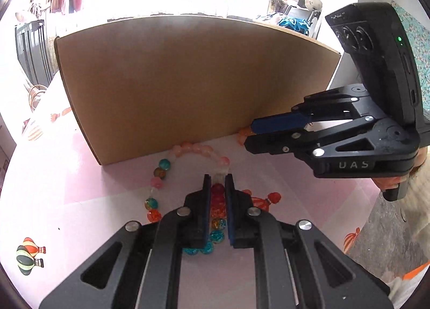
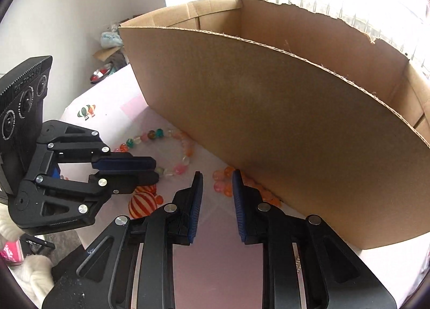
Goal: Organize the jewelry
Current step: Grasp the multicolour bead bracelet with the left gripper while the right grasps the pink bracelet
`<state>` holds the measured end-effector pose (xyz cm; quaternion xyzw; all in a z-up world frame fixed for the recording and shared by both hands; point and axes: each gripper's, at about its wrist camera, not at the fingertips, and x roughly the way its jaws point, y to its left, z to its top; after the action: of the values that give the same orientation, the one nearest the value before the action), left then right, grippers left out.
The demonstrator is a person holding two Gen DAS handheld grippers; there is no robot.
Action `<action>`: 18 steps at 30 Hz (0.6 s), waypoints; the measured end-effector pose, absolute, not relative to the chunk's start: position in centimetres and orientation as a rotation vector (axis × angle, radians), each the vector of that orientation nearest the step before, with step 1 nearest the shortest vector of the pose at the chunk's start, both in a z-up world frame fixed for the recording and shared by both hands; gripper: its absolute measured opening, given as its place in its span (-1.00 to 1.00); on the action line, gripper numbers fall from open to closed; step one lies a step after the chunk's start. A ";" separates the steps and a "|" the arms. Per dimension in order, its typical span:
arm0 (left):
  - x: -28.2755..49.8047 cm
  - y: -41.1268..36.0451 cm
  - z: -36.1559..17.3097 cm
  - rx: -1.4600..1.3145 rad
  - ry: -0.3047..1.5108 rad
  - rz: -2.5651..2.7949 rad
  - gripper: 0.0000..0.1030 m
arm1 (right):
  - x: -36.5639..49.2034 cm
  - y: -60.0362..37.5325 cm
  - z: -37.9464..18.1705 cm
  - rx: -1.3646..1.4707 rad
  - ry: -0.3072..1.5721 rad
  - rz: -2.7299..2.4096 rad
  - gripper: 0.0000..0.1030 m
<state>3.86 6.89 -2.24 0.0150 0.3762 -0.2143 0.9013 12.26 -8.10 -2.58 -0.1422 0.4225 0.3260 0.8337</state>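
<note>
Cardboard box (image 1: 172, 88) walled just ahead of both grippers, left gripper (image 1: 217, 178) clamped on multicoloured bead bracelet (image 1: 161, 172), right gripper (image 2: 216, 174) parted around orange bead bracelet (image 2: 223, 181) at box foot, balloon-printed pink tablecloth (image 1: 80, 174) underneath.

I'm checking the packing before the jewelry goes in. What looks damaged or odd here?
The cardboard box has a ragged, torn top edge along its far wall, with a notch near the right, as if its flaps were ripped off. Both bead bracelets lie on the table outside it: the multicoloured bracelet and the orange bracelet against its base.
</note>
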 end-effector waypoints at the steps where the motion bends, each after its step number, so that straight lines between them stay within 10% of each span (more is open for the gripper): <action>1: 3.7 6.8 -2.2 0.033 0.775 -0.443 -0.81 | 12.2 -7.9 -2.6 -0.316 0.890 0.688 -0.63; 18: 4.0 7.0 -2.1 0.008 0.782 -0.465 -0.81 | 9.6 -6.8 -3.7 -0.273 0.949 0.587 -0.75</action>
<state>3.96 7.02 -2.07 0.0037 0.3777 -0.2246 0.8982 9.55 -6.83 -3.70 -0.1292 0.4489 0.2778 0.8394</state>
